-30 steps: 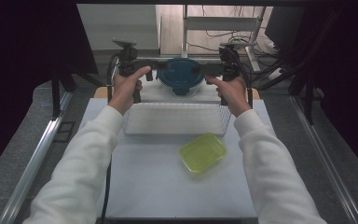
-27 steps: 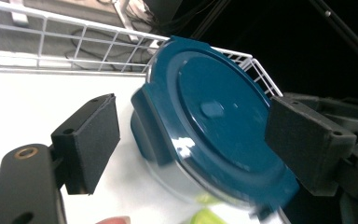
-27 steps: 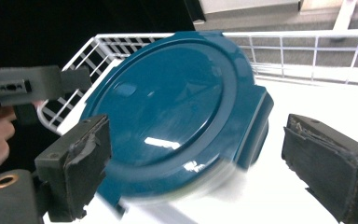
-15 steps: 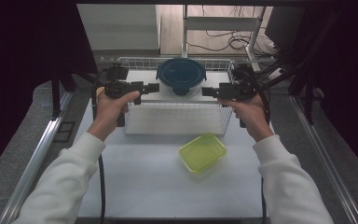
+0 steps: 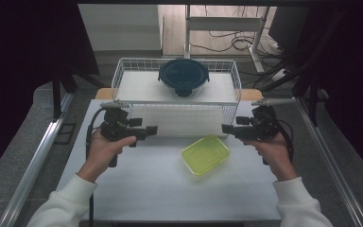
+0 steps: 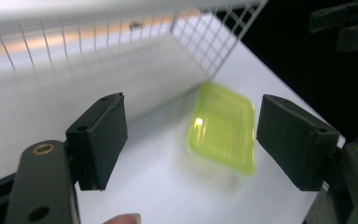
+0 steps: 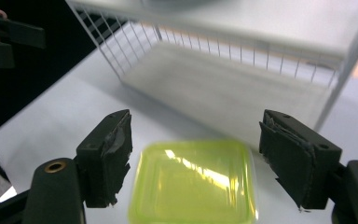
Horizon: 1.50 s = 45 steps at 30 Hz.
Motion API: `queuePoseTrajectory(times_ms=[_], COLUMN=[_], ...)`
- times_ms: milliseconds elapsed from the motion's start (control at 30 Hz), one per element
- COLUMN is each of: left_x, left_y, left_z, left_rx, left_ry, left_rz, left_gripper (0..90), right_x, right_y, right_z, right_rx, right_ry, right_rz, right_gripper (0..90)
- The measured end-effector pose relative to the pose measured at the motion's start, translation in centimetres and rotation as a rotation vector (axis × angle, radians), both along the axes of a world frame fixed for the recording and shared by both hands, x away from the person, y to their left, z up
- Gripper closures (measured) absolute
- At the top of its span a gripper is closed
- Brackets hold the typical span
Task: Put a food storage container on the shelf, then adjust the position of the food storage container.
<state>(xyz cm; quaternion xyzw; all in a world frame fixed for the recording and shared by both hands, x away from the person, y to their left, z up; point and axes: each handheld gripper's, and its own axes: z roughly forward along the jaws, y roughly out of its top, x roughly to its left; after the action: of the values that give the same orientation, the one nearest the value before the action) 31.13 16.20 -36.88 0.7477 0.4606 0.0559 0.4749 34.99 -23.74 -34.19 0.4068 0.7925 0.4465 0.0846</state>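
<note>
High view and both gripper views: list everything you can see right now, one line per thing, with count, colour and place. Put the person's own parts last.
Lid: one, yellow-green, flat on the table between the two grippers, just in front of the basket.
Container: one, round, dark blue lid, on top of the basket at its far side.
Basket: one, white wire, at the far end of the table.
Table: one, white top.
Left gripper: one, black, left of the lid, jaws apart and just been closing, nothing between them.
Right gripper: one, black, right of the lid, jaws apart and just been closing, nothing gripped.
Sleeves: two, white, at the near edge.
</note>
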Motion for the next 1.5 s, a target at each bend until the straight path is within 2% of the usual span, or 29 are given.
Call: queuePoseTrajectory(times_ms=[100,200,367,500,600,833,933,1033,1500], left_x=[-0.6,-1.1,-1.7,-2.0,-2.4,-2.5,-2.5,-2.6,-2.6], left_y=[0.2,0.6,1.1,1.4,1.5,1.3,1.1,1.1,1.3], left_z=[-1.5,-2.7,-4.7,-6.2,-7.1,-9.5,-9.7,-9.5,-10.0], left_rx=[0.021,0.019,0.039,0.058,0.046,0.098,0.119,0.112,0.118], left_ry=[0.019,0.043,0.079,0.102,0.116,0.174,0.172,0.166,0.174], left_rz=[0.001,0.016,0.032,0.041,0.045,0.036,0.038,0.04,0.046], left_gripper=[24.2,24.3,24.5,24.7,24.8,25.4,25.4,25.4,25.4], right_x=[-0.7,-1.2,-2.0,-2.2,-2.3,-2.3,-2.4,-2.3,-1.9], right_y=[-0.6,-1.0,-1.5,-1.6,-1.8,-2.2,-2.1,-2.2,-2.9], right_z=[-1.5,-2.7,-4.7,-5.9,-6.4,-7.8,-8.4,-8.8,-8.7], right_rx=[-0.026,-0.043,-0.105,-0.124,-0.133,-0.146,-0.156,-0.161,-0.143], right_ry=[0.024,0.047,0.076,0.1,0.114,0.148,0.163,0.172,0.176], right_rz=[-0.002,-0.004,0.003,0.008,0.006,-0.013,-0.012,-0.016,-0.033], right_gripper=[25.4,25.5,25.8,25.8,26.0,26.5,26.6,26.8,32.0])
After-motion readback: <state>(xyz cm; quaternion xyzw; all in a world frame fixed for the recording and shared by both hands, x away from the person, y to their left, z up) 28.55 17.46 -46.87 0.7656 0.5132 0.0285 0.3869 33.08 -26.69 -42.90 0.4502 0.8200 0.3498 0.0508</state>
